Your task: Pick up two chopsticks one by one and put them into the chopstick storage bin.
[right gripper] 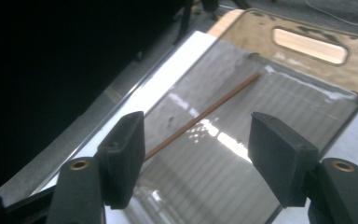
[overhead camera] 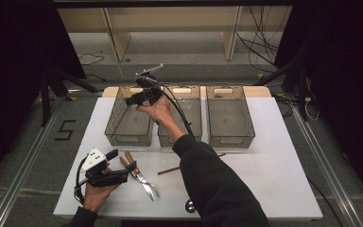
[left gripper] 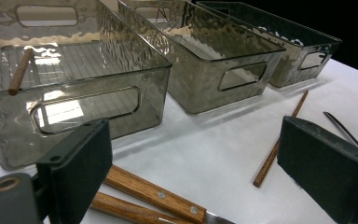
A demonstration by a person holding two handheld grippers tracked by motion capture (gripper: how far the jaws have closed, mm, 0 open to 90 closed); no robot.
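- The chopstick (right gripper: 203,114) lies inside the left bin (right gripper: 279,154), below and beyond the right gripper (right gripper: 196,154), not touching it.
- The jaws stand wide, nothing between.
- The left gripper (left gripper: 191,172) is wide too, just above the scissors (left gripper: 154,198).

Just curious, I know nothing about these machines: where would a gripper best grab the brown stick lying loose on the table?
Probably mid-length, from straight above, jaws across it. The chopstick is thin and lies flat on the white table, so its ends give little hold.

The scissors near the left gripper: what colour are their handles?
The scissors have brown wooden handles with small metal rivets, best seen in the left gripper view.
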